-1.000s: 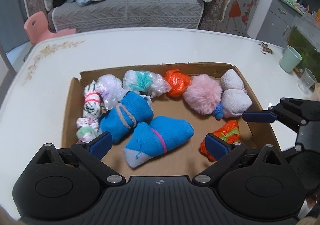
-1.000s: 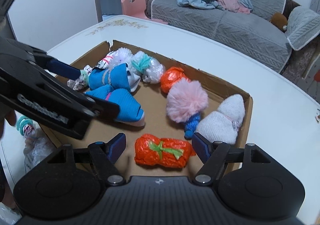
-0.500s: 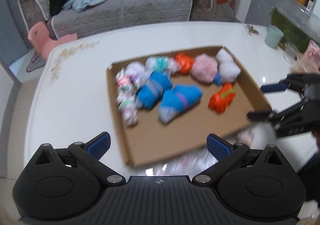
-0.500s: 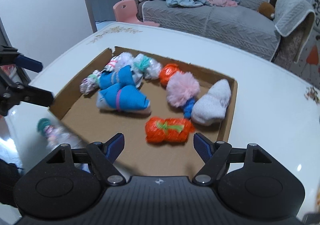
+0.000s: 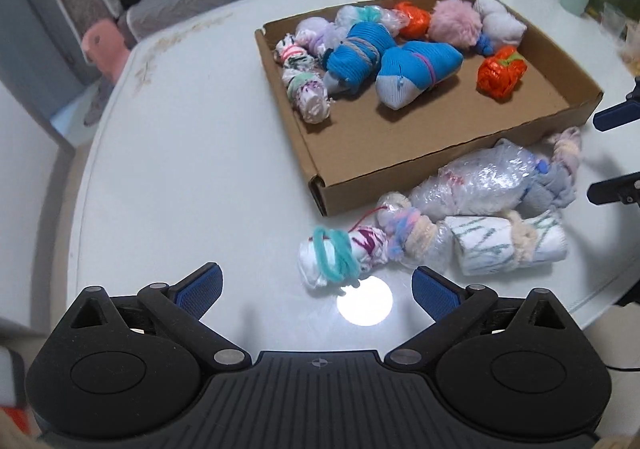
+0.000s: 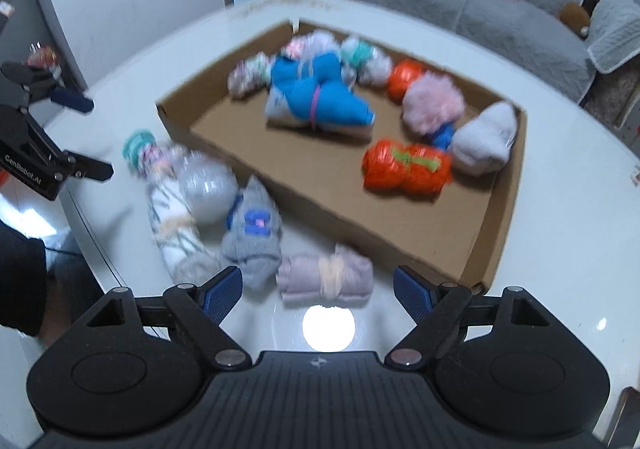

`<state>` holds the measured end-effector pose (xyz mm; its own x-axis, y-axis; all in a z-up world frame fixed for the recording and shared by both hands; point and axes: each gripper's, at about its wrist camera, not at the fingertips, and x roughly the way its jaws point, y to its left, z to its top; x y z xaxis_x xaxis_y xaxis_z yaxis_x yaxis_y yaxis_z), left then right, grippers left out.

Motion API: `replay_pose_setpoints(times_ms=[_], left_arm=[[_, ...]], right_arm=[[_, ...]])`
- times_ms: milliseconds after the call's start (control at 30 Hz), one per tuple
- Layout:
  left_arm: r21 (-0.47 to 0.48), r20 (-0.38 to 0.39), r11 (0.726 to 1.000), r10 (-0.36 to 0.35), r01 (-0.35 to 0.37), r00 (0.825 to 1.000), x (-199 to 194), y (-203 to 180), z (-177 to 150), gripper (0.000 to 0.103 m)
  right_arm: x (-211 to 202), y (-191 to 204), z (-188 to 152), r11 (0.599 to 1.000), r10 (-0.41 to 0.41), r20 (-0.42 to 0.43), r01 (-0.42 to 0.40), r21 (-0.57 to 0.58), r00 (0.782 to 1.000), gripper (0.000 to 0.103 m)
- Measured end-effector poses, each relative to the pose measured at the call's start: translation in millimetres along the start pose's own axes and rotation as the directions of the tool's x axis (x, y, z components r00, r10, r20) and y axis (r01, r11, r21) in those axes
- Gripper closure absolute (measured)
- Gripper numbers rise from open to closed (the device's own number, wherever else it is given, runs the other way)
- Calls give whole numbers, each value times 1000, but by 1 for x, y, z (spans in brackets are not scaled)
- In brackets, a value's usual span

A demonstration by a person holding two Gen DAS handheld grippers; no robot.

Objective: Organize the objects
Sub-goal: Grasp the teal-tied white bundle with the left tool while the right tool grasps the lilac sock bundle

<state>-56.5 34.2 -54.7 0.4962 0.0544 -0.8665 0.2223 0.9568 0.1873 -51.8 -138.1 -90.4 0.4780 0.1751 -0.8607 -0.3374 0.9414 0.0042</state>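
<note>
Right claw [image 6: 318, 287] — lilac roll [image 6: 325, 276] between.

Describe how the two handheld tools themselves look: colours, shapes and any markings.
Both are matte black. The left tool has two rounded housings flanking a ribbed centre panel, silver pivot screws, and angled link arms ending in blue textured pads. The right tool is built the same way. In the right wrist view, white lettering reading GenRobot.AI shows on the left tool's side.

Matt cardboard tray [image 5: 420, 153], glossy white table [image 5: 192, 169], fluffy pink pompom [image 5: 456, 22]
</note>
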Motion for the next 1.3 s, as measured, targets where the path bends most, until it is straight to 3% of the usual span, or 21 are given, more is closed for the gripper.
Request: replay_pose_setpoints(times_ms=[100,267,567,667,933,1200,1300], left_arm=[[30,4,1000,3,-3,1000,7,-7,-1,2],[-3,20,1000,21,-21,1000,18,-8,0,2],[-58,-9,995,83,-83,997,32,11,-4,2],[-80,-32,993,83,-86,996,34,16,-8,2],[-29,17,997,73,-73,997,35,-1,2,1],[-78,27,995,59,-57,998,39,3,3,1],[-137,31,990,39,-34,999,39,11,3,3]], right_arm=[[11,6,-3,1000,-6,-23,5,-13,1000,24],[25,7,-6,1000,-17,-49,16,-8,999,24],[33,-8,-5,997,-15,-67,20,75,998,45],[29,-13,-9,995,-14,-63,20,94,998,45],[30,-11,-8,996,-16,-47,20,84,999,33],[39,-14,-5,991,-43,-46,48,123,998,27],[40,-16,-5,988,-47,-38,52,145,998,25]])
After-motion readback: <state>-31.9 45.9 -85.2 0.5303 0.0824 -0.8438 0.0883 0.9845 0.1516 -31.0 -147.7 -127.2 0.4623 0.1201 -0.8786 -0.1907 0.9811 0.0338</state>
